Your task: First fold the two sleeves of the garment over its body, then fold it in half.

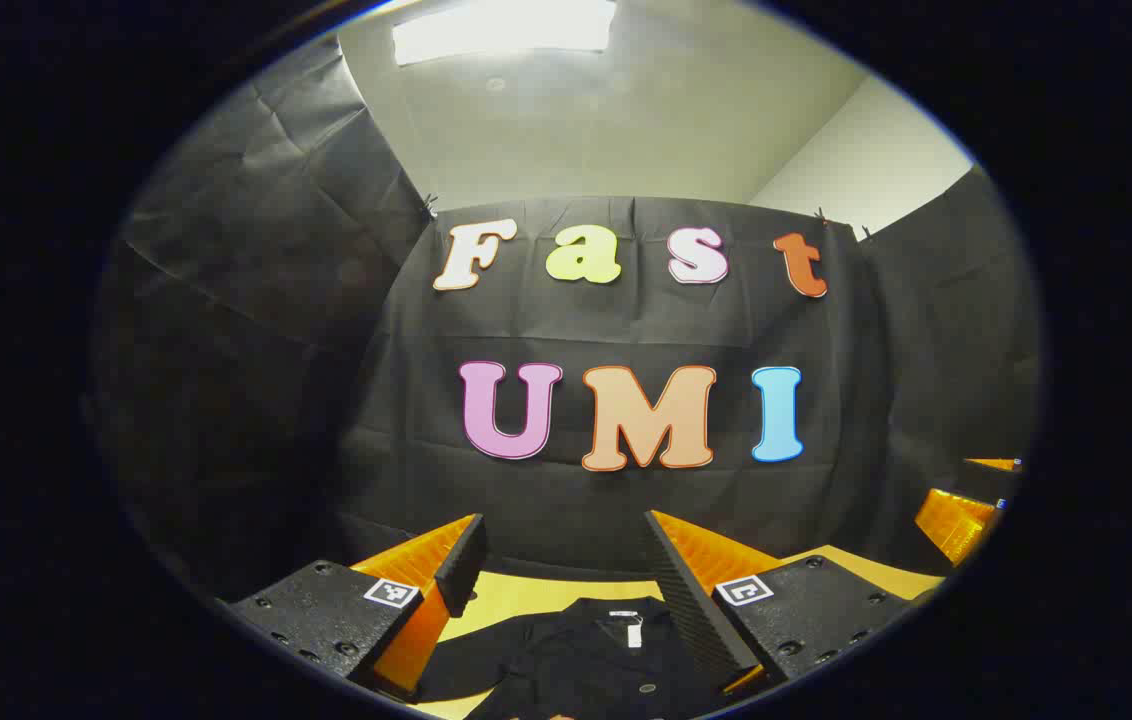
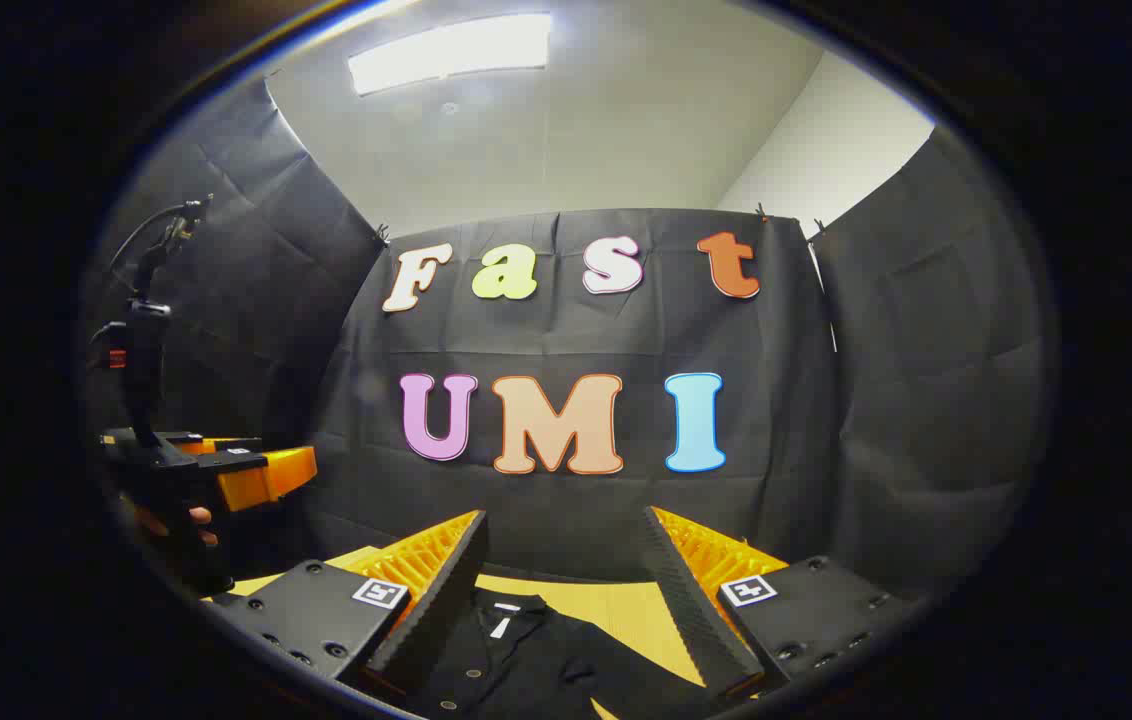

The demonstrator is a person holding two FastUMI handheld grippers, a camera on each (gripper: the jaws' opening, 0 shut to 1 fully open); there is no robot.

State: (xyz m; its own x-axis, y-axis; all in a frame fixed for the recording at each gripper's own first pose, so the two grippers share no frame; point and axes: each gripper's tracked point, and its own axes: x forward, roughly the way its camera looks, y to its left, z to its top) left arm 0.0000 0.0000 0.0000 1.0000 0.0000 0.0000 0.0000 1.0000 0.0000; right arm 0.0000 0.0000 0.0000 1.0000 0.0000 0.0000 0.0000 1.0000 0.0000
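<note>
**Hovering over an unfolded shirt**

Holding above the yellow table (image 1: 526, 598), both claws are spread wide and grip nothing: left gripper (image 1: 563, 570), right gripper (image 2: 566, 560). One black garment (image 1: 586, 655) lies flat below them, collar toward the wall, buttons showing. No sleeve looks folded yet, as far as the low edge shows; both sleeve folds and the halving remain. Count: two grippers, one garment, one table.
</note>
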